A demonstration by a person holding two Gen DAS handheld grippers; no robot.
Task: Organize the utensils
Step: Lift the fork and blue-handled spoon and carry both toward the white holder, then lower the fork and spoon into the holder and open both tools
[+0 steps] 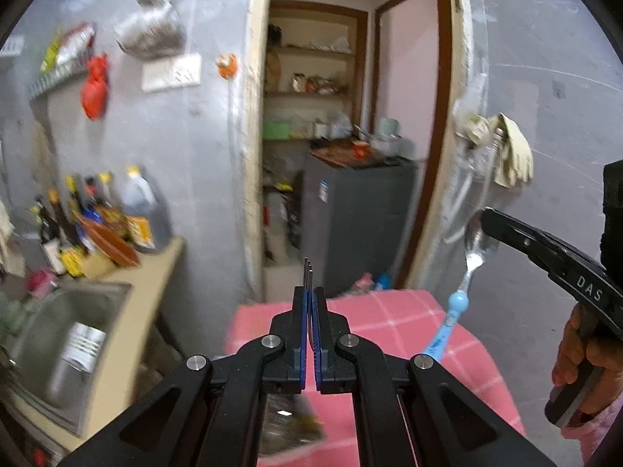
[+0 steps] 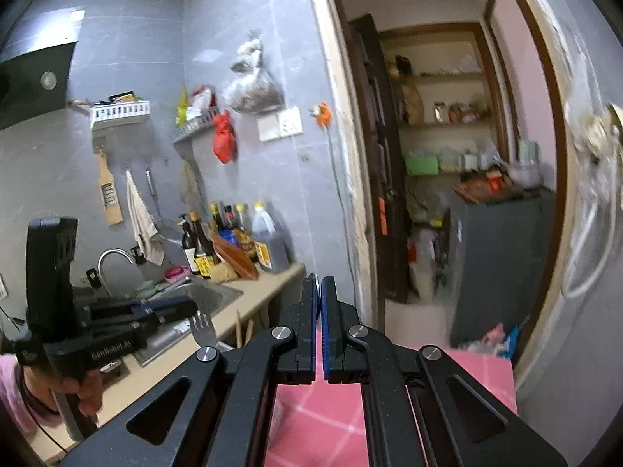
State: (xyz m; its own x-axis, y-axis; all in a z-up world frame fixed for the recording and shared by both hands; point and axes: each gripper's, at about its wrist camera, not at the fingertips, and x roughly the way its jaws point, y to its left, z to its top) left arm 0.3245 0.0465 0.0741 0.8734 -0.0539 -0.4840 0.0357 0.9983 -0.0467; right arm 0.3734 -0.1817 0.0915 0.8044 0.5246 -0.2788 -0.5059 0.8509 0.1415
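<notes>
The left claw (image 1: 310,303) is gripping a fork (image 1: 307,272): its blue pads are pressed nearly together, and the dark tines are sticking out just beyond the fingertips. In the right wrist view the same tool shows as a flat slotted metal head (image 2: 202,325) poking from that claw above the sink (image 2: 210,295).

The right claw (image 2: 319,292) is also clamped narrow. Its own camera is not showing what it is holding, but the left wrist view is showing its tip (image 1: 484,216) pinching the bowl of a spoon (image 1: 473,251), whose light blue handle is hanging down over the pink checked cloth (image 1: 389,311).

That pink cloth is lying below both claws, to the right of the beige surface (image 2: 268,284) carrying the sink. Bottles (image 2: 233,233) are standing at the far end of that surface, beside the doorway. A hand (image 1: 584,354) is gripping the right claw's handle.
</notes>
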